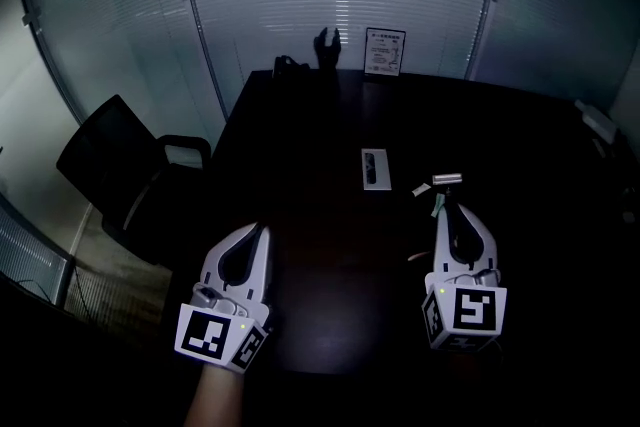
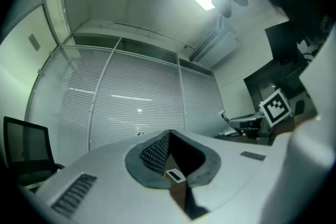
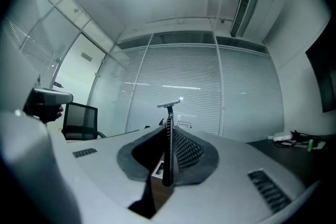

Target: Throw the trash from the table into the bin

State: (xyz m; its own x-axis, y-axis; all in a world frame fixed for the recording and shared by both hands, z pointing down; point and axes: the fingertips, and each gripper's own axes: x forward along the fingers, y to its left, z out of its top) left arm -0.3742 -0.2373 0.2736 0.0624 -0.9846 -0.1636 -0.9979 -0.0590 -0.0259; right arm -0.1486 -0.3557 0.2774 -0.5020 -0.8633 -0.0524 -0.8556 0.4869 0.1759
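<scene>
Right gripper [image 1: 447,207], near over the dark surface [image 1: 300,145], holds a razor [image 1: 445,181]. No bin shows, so it seems best to keep the thin handle pinched firm and steady while finding one. Its fingers stand almost closed, clamped on the handle, with the head past the tips. Left gripper [image 1: 264,229] has its fingers together on nothing

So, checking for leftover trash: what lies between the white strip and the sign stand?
Only bare table, from white strip to sign stand, in the head view.
</scene>
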